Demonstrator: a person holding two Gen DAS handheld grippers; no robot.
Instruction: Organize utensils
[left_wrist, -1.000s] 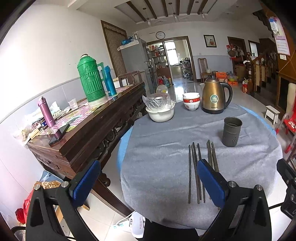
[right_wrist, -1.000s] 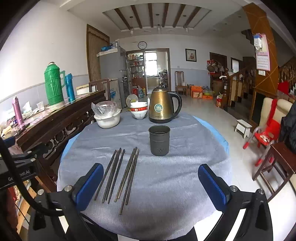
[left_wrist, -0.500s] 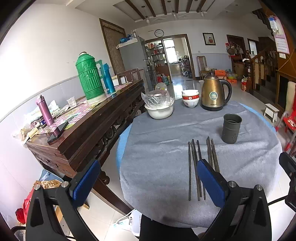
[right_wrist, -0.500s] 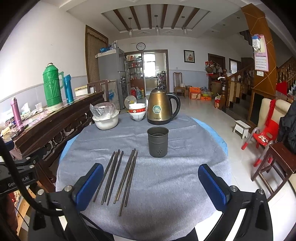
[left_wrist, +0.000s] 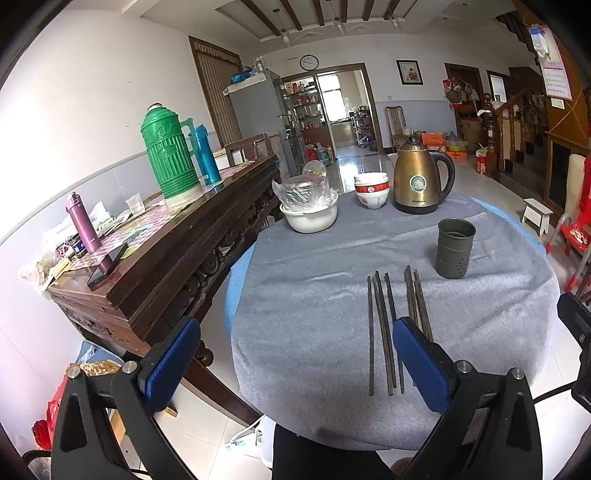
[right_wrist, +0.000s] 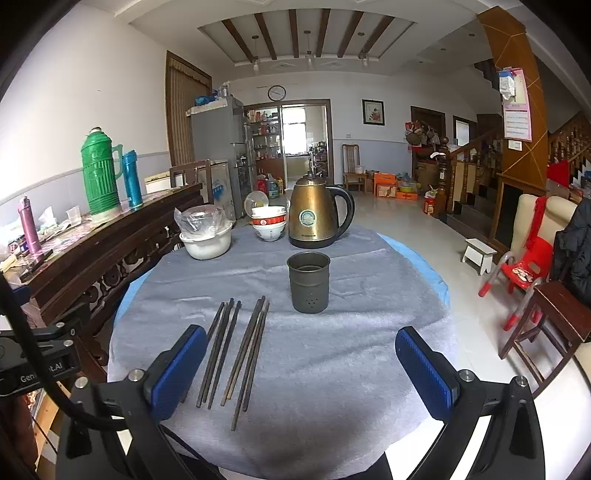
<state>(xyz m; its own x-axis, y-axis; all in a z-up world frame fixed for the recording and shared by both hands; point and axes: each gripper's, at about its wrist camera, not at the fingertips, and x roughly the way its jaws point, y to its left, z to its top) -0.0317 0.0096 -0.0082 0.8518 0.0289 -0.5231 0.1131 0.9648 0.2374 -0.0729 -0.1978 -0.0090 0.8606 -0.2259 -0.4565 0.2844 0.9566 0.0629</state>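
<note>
Hovering wide apart and empty by the table's near edge: left gripper (left_wrist: 295, 360) and right gripper (right_wrist: 301, 363). Nothing sorted yet. Chopsticks (right_wrist: 236, 354) lying loose near that edge, long axes running near to far. Beyond, holder (right_wrist: 308, 282) upright mid-table, seemingly empty.

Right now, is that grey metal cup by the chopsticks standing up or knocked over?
Upright. The grey metal cup stands on the grey cloth, round open mouth facing up, beyond the chopsticks. No chopsticks are in it.
</note>
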